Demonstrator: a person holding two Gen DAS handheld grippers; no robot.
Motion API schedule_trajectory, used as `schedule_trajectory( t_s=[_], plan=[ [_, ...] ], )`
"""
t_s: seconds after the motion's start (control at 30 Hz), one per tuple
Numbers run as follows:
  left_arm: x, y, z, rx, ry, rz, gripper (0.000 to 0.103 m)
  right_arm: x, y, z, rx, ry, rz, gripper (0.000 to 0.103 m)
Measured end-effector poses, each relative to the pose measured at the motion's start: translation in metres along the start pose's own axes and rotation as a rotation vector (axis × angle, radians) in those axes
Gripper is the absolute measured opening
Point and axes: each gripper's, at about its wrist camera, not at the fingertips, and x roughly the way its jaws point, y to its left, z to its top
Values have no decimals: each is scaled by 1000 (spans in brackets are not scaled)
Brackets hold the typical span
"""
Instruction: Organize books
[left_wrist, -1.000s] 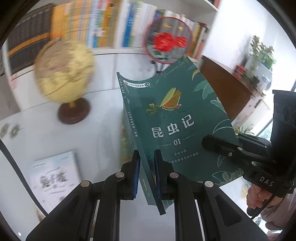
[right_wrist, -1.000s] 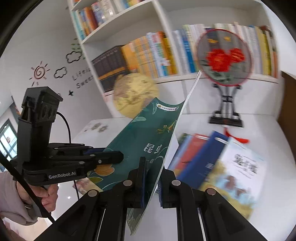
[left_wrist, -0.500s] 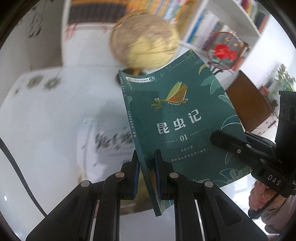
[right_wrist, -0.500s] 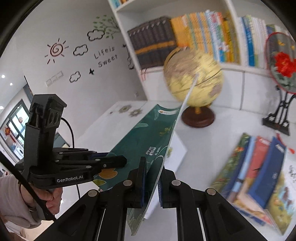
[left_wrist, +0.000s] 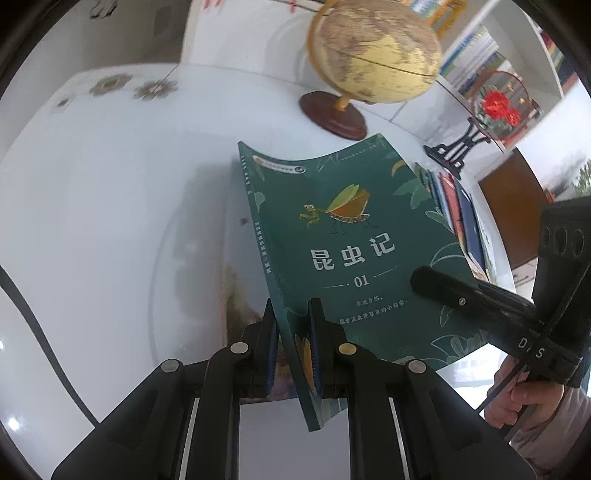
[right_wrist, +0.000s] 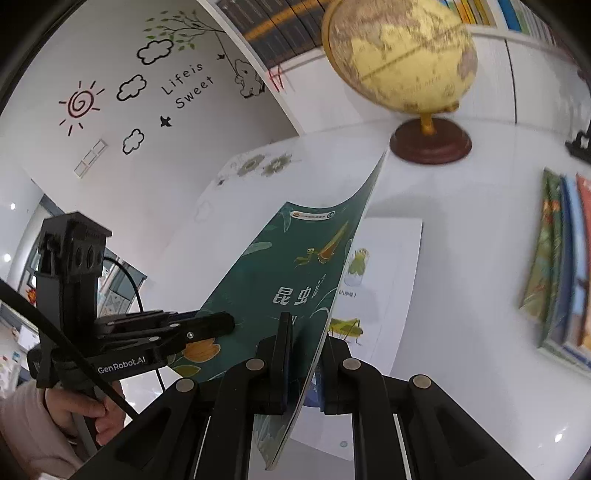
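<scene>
A green book (left_wrist: 354, 236) with an insect on its cover is carried in the air above a white desk (left_wrist: 110, 221), gripped by both hand-held tools at once. The left gripper (left_wrist: 293, 347) is closed on the book's lower edge beside the spine, one pad (left_wrist: 271, 343) on the underside and the other on the cover. The right gripper (right_wrist: 304, 362) is closed on the opposite, open edge of the same book (right_wrist: 280, 280), its jaws pressed against both faces so that the cover bows slightly between the two grips. In the left wrist view the right tool enters from the right with one finger (left_wrist: 443, 286) lying across the lower right of the cover, and a person's hand (left_wrist: 517, 397) holds its handle. In the right wrist view the left tool enters from the left, held by a hand (right_wrist: 92, 410) in a pale sleeve. Directly below the held book a white book (right_wrist: 384, 280) with insect drawings lies flat on the desk. A globe (right_wrist: 399, 55) on a round wooden base (right_wrist: 430, 142) stands toward the desk's far edge. A row of overlapping books (right_wrist: 561, 266) lies flat toward the right edge of the desk. A round fan (left_wrist: 498, 107) with red flowers stands on a black stand near the far right corner. Flower decals (left_wrist: 129, 86) mark the far left corner of the desk.
</scene>
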Motion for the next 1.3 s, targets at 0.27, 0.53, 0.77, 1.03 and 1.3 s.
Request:
schedule_trajectory(
  t_s=[0.27, 0.53, 0.77, 1.03, 1.3],
  plan=[
    [9, 11, 3, -22, 32, 10, 12, 21, -3, -8, 85, 54, -43, 10],
    [18, 17, 3, -45, 69, 37, 15, 31, -13, -16, 172, 88, -53, 10],
    [21, 18, 4, -24, 92, 105, 17, 35, -17, -17, 230, 114, -63, 10],
    [25, 26, 4, -41, 120, 153, 25, 36, -20, -13, 263, 156, -114, 21],
    [20, 41, 0, -125, 116, 135, 34, 30, -22, -15, 280, 176, -121, 25]
  ],
)
